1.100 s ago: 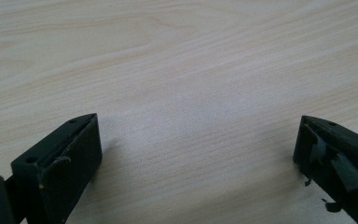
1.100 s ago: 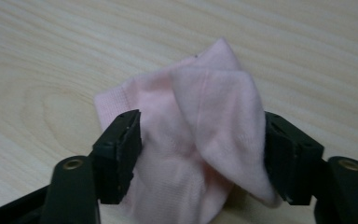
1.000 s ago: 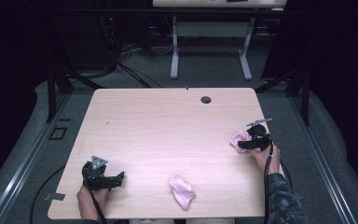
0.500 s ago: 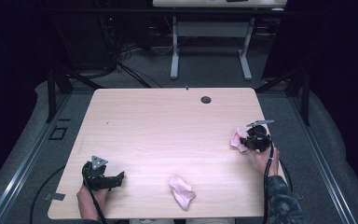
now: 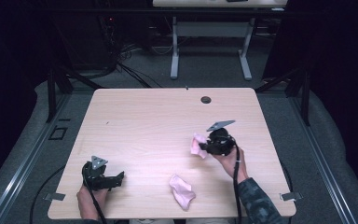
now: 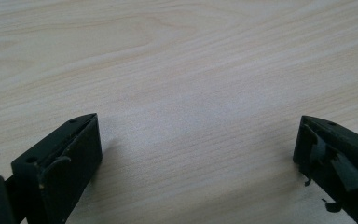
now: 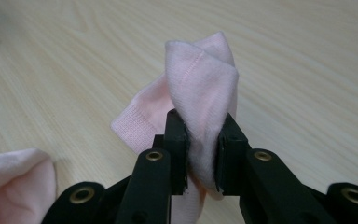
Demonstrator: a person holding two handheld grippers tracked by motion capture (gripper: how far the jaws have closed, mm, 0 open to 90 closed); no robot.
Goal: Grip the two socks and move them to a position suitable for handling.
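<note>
Inspecting the table [image 5: 135, 116], we find the right gripper [image 5: 204, 148] clamped on a pink sock [image 7: 200, 88]. Its jaws have just been closing, and the fabric is pinched between the pads and folds up above them. In the high view that sock [image 5: 197, 143] hangs at the gripper's tip, right of the table's middle. A second pink sock [image 5: 182, 190] lies crumpled near the front edge, apart from the first one. The left gripper [image 5: 112, 179] rests at the front left — its jaws stand wide apart with bare wood between them and nothing held.

We judge the step in hand to be carrying the gripped sock toward its mate. The next move calls for a steady hold during travel and a placement beside or upon the lying sock — with the idle gripper available to pin or straighten the fabric.
</note>
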